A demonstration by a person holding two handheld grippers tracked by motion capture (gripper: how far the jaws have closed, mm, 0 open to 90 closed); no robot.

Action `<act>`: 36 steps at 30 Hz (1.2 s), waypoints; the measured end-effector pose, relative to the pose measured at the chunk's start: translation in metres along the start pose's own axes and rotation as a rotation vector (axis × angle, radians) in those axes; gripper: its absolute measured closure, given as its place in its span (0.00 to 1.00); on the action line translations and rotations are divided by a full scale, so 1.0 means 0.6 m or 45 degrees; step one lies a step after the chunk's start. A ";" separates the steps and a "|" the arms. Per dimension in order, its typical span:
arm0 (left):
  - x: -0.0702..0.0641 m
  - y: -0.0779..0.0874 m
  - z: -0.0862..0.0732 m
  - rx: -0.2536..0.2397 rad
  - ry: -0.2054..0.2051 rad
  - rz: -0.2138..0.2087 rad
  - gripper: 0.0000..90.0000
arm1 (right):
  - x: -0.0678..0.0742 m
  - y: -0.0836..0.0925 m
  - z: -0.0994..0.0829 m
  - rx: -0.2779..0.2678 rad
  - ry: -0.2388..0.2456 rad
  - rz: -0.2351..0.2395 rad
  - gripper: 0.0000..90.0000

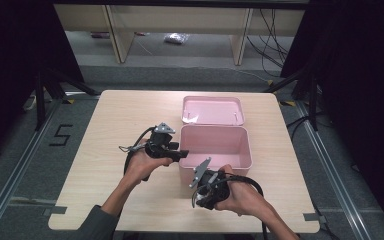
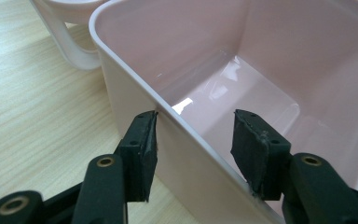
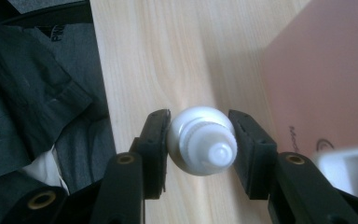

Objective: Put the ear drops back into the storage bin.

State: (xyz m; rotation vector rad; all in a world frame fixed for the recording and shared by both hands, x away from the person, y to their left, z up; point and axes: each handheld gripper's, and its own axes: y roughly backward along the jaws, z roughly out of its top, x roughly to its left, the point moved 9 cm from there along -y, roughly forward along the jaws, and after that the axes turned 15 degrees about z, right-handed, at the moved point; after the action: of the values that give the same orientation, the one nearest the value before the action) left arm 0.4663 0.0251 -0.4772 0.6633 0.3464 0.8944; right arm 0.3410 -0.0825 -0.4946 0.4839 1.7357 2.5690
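Note:
An open pink box [image 1: 247, 145] stands mid-table with its lid [image 1: 212, 111] lying just behind it. My left gripper [image 1: 182, 154] straddles the box's left wall. In the left gripper view the thin wall [image 2: 135, 88] runs slantwise between the pads [image 2: 144, 140], one outside and one inside, and both touch it. My right gripper [image 1: 198, 199] hovers in front of the box near the table's front edge. It is shut on a small white bottle [image 3: 203, 140], whose cap end faces the camera, above the wood beside the box's outer side [image 3: 321, 70].
The light wooden table [image 1: 120, 125] has bare room to the left of the box and along its front. Dark tripod legs [image 1: 45, 92] stand off the left edge, and cables [image 1: 275, 35] lie on the floor behind. The person's dark clothing [image 3: 32, 93] sits just past the front edge.

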 end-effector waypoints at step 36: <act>-0.002 0.003 -0.001 0.006 -0.014 0.007 0.56 | -0.018 0.112 -0.052 -0.057 -0.047 -0.059 0.67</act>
State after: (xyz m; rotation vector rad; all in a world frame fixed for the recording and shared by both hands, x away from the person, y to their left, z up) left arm 0.4645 0.0251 -0.4764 0.6738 0.3368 0.8951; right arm 0.3546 -0.1385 -0.4470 0.4802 1.6539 2.5447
